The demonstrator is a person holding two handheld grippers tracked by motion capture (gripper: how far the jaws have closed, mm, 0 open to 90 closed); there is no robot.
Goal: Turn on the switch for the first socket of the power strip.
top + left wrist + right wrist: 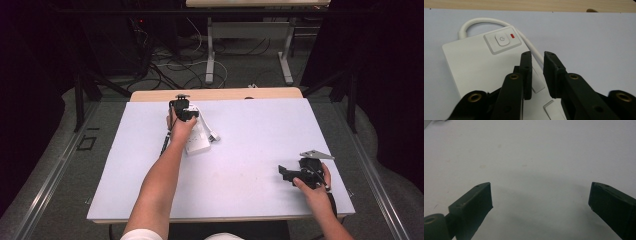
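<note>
The fingers [526,72] of the left gripper [537,75] are seen nearly closed in the left gripper view, a narrow gap being left between the two black jaws with nothing held in it; they rise from the bottom centre of the frame and are poised over the near part of a white power strip [471,62]. Whether the tips are touching the strip's surface cannot be told. On the strip, a grey-white power button [502,40] with a small red indicator [512,36] just to its right is noted above the jaws, and a white cable [484,22] is seen looping from the strip's upper left corner and running down its right edge behind the jaws. The fingers [474,205] of the right gripper [541,202] are recorded wide apart in the right gripper view, one at lower left and one at lower right of the frame, with bare white surface between them and nothing gripped. In the high view, the left gripper [182,111] is held by the left hand [179,129] at upper centre of the frame, over the power strip [199,142], which lies on the white table cover [250,135] near the far edge. The right gripper [287,172] is held by the right hand [312,192] at lower right, well apart from the strip. A wooden table edge [215,94] is visible beyond the cover.
</note>
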